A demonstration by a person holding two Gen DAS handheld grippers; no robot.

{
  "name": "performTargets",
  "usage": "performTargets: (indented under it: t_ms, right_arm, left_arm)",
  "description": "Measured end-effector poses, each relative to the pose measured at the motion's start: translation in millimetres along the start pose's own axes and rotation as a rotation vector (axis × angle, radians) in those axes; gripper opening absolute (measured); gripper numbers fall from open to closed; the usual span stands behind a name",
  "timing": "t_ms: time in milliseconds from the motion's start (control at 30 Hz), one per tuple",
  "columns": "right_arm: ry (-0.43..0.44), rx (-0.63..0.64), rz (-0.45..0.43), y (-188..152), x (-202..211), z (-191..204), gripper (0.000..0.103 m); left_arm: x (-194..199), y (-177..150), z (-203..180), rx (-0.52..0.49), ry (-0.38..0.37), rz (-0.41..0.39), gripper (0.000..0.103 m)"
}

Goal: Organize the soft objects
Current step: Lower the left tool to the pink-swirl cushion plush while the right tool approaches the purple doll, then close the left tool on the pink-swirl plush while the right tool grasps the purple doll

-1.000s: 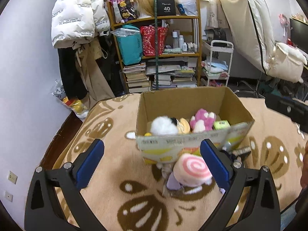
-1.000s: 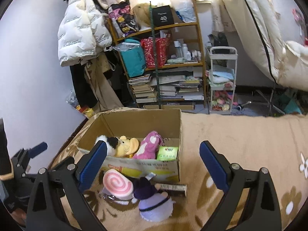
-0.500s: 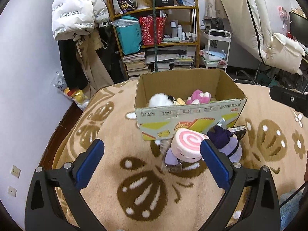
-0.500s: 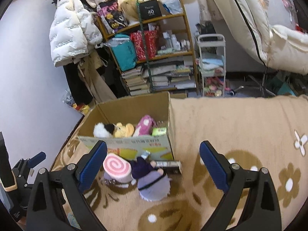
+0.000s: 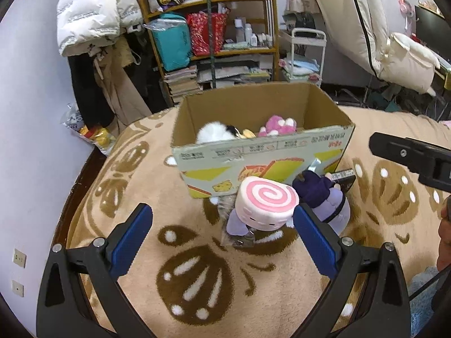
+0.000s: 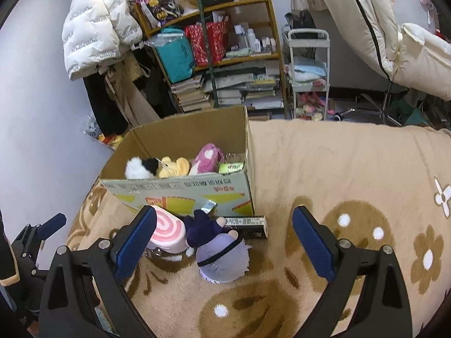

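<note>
An open cardboard box stands on the beige blanket and holds a white-and-black plush, a yellow plush and a pink plush. In front of it lie a pink swirl roll plush and a purple doll. My left gripper is open and empty, short of the roll plush. My right gripper is open and empty, above the purple doll.
A dark flat box lies by the box's front corner. A green packet is inside the cardboard box. Cluttered shelves, a white coat, a white cart and bedding stand behind.
Both grippers have pulled back and lowered from the box, so the roll plush and purple doll lie farther ahead. Nothing was grasped.
</note>
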State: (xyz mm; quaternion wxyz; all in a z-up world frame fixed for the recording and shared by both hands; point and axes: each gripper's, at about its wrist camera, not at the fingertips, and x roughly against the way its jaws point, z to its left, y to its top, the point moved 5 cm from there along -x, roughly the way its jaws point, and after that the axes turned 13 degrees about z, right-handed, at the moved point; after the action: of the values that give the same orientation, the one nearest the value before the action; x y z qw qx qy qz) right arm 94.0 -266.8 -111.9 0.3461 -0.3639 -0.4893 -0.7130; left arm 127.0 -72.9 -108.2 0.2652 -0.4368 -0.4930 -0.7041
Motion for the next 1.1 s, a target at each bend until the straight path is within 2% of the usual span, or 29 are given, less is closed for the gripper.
performTargets:
  t_ms: [300, 600, 1100]
  right_arm:
    - [-0.012, -0.029, 0.073, 2, -28, -6, 0.101]
    - [-0.015, -0.046, 0.147, 1, -53, -7, 0.101]
    - [-0.008, -0.079, 0.269, -8, -90, -10, 0.101]
  left_arm:
    - [-24, 7, -12, -0.019, -0.003, 0.046, 0.099]
    - [-51, 14, -22, -0.038, -0.05, 0.105, 0.099]
    - [-83, 8, -43, -0.103, -0.083, 0.193, 0.099]
